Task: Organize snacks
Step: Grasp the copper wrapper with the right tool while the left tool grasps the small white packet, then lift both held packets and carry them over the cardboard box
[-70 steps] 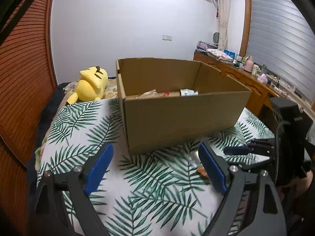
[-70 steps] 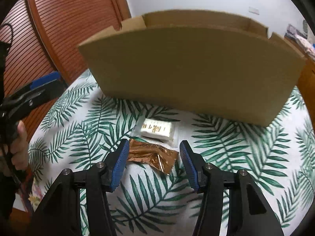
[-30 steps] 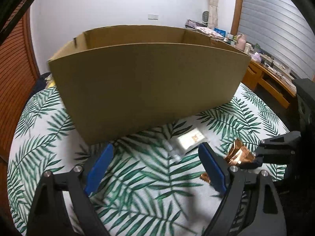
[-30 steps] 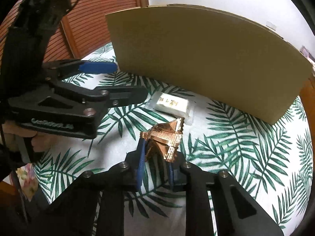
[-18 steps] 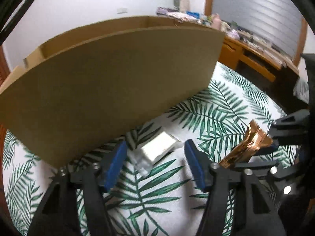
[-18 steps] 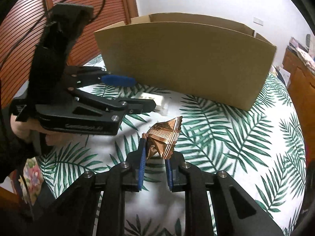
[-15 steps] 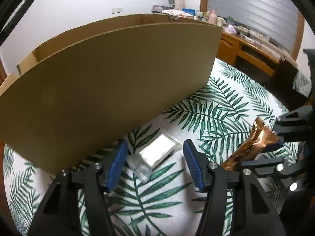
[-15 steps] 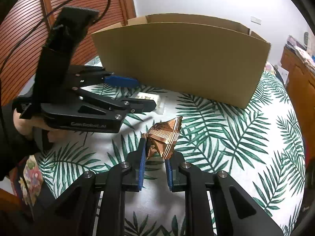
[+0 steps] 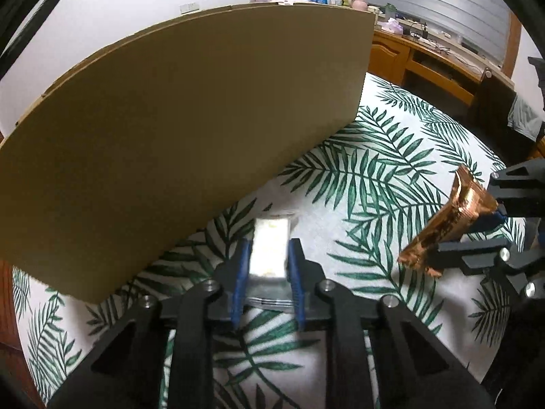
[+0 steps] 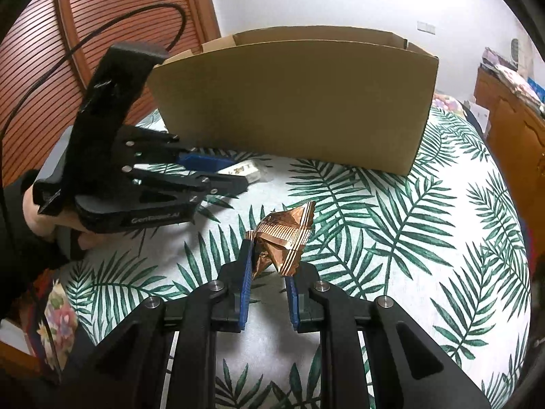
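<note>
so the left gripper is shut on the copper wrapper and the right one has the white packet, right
Swapped. The left wrist view shows the left gripper shut on the white packet; the right wrist view shows the right gripper shut on the copper wrapper.

Left wrist camera peers steeply down along its fingers, pressed close against the cardboard box (image 9: 190, 129) wall, desk (image 9: 439, 64) beyond. Right wrist camera sits further back, angled down, catching the whole box front and the left gripper (image 10: 218, 172) at its left. Both share the box and the leaf-print cloth (image 10: 391, 218).
</note>
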